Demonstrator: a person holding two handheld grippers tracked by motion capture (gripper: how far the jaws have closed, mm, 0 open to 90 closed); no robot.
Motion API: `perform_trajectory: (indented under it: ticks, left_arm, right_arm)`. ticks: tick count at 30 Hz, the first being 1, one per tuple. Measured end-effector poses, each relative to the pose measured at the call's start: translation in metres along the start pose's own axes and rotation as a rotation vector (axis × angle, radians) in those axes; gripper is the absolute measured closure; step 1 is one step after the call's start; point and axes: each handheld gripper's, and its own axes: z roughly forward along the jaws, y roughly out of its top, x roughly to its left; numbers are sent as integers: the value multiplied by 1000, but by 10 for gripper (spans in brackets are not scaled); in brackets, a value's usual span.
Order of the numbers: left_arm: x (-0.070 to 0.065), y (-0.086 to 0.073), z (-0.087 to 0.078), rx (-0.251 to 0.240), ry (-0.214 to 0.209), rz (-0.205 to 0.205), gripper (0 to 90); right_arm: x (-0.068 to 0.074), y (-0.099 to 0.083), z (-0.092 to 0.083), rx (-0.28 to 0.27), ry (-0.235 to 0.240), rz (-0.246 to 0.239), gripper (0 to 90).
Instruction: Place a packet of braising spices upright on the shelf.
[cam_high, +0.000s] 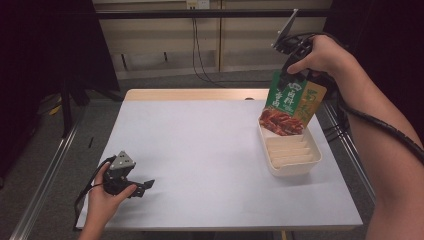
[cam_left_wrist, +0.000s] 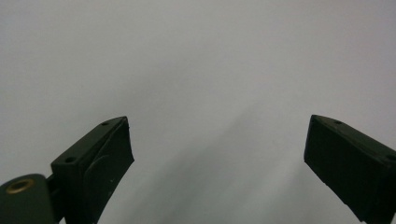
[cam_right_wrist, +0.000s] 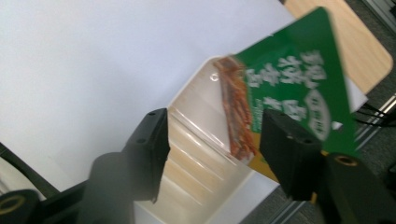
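Packet (cam_high: 291, 102) hanging beneath right gripper (cam_high: 295, 70)

Tool (cam_left_wrist: 217, 154) over white table (cam_left_wrist: 196, 56) (jaws wide apart)

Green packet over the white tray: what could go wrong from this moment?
1. The right gripper has its jaws wide apart, so the green packet seems unclamped and may drop without control.
2. The packet is tilted over the far end of the white tray, so it could land across the rim.
3. The tray sits near the right edge of the table, so a bounce might send the packet off.
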Motion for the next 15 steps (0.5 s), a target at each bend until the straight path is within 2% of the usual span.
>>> perform_trajectory:
  ticks: [2,3,4,6,7,9,11,13,15]
  left_arm:
    - [0,0,-1,-3,-2,-1,76]
    - [0,1,-1,-8,-3,-3,76]
    - [0,1,-1,-8,-6,-5,76]
    - [0,1,-1,-9,-6,-1,76]
    - [-1,1,0,-5,-12,0,76]
    - [-1,1,0,-5,-14,-1,76]
    - [0,1,-1,-16,-26,-3,75]
    - [1,1,-3,-22,-20,-11,74]
    - [1,1,-3,-26,-23,-11,72]
  right_arm:
    - [14,1,6,-3,10,-21,374]
    - [14,1,6,-3,10,-21,374]
    - [22,3,10,-7,21,-46,368]
    - [26,3,12,-11,25,-56,353]
    - [34,4,16,-12,29,-54,325]
    - [42,4,22,-17,48,-63,295]
    - [45,5,24,-21,47,-72,283]
    - [56,3,32,-35,64,-88,265]
    - [59,3,34,-32,68,-93,264]
